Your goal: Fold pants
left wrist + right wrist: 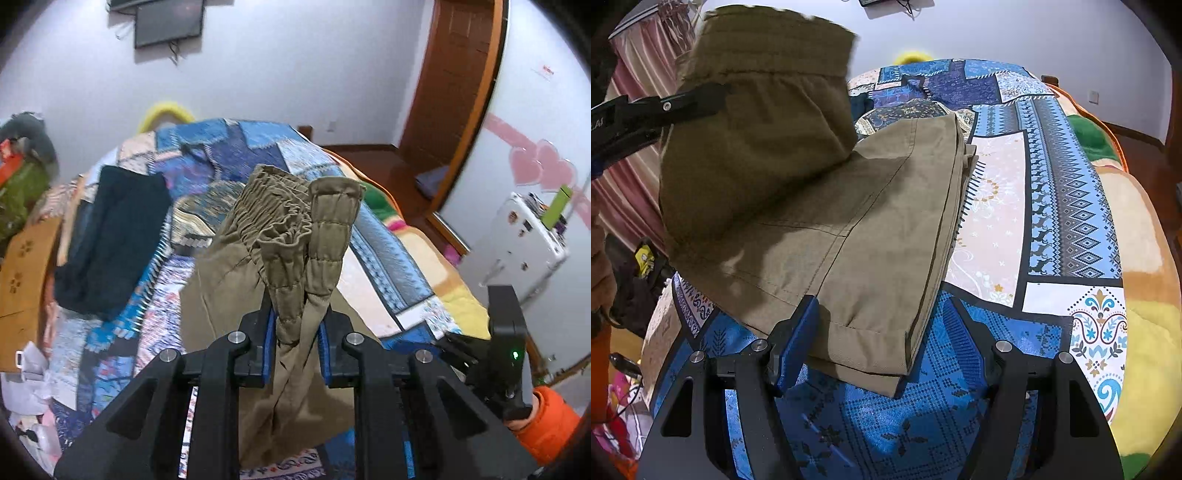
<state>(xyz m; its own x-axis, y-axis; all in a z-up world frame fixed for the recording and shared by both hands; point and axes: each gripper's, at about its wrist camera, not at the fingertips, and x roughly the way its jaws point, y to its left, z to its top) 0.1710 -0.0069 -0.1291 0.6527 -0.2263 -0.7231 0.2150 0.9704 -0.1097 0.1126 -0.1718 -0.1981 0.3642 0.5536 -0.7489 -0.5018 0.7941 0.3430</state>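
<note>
The olive pants [849, 206] are spread on the patchwork quilt [1067, 206] of the bed, partly folded; the hem end lies at the near edge of the bed, while the elastic waistband end [280, 206] is lifted clear of the quilt. The left gripper [295, 328] is seen clenched on a bunched strip of the waistband; the fabric passes between its blue-padded fingers [269, 332] and is pressed by both, with the waistband rising beyond the tips and the cloth hanging below. The right gripper [882, 332] is held released; its fingers [798, 332] stand wide apart, the left one touching the hem, the right one resting apart on the quilt, the hem corner lying between them ungripped. A dark garment [110, 240] is noted near the far left edge of the bed.
</note>
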